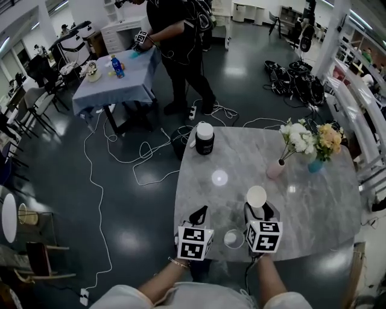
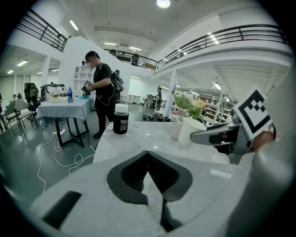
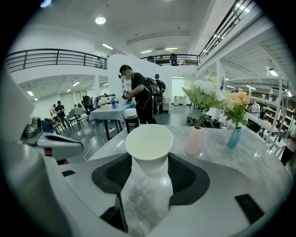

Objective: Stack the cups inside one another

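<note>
**Operator:** Light source?

**Technician:** Overhead ceiling lamps [image 2: 163, 3]. Indoor level is even and moderately dim. The head view is the darkest, with lamp glare spots on the marble table [image 1: 219, 177] and the glossy floor [image 1: 235, 71]. Shadows are faint and soft.

**Operator:** Image defects?

**Technician:** Both gripper views show strong fisheye bending, black corners and soft focus close to the lens. The cup [image 3: 149, 143] reads nearly flat white.

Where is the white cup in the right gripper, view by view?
Head view: white cup lower centre, held by the right gripper.
Left gripper view: the cup right of centre.
Right gripper view: the cup at centre, between the jaws.
Shared landmark: black jar with white lid.
</note>
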A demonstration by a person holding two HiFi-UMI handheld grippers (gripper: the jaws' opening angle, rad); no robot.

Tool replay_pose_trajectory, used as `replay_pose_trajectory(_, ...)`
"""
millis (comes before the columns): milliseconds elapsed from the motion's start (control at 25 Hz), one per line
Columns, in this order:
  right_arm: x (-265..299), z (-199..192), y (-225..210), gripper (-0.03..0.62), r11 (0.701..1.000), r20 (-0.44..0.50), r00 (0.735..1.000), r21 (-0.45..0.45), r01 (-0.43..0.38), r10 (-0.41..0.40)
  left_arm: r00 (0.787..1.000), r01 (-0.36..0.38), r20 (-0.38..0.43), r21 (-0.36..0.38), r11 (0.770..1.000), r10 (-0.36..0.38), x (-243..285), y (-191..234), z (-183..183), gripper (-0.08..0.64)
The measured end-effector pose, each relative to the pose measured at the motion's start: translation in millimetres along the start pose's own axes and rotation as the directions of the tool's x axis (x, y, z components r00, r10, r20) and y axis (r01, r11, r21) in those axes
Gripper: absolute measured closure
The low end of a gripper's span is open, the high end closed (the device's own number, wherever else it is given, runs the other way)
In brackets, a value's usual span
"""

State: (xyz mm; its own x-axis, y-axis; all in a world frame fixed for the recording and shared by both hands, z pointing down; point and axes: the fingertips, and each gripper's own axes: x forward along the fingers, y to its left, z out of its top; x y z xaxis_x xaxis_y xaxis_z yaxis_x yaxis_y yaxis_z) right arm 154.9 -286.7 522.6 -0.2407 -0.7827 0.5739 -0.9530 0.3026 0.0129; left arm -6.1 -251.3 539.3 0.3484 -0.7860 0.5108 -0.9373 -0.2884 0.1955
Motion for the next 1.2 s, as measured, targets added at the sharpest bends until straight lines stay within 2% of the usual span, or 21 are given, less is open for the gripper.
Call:
replay_pose_trajectory(600, -44, -28, 18, 0.348, 0.996, 0.015, 0.998, 0.057, 0.063, -0.064, 0.996, 0.091, 0.002, 0.047, 0.995, -0.092, -23, -15, -14, 0.565)
replay_pose_trajectory(1200, -95, -47, 47, 0.348, 0.983, 0.035, 0.988, 0.117, 0.145, -0.150, 0.981, 0.190, 0.010, 0.099, 0.977, -0.192, -61, -22, -24, 0.565)
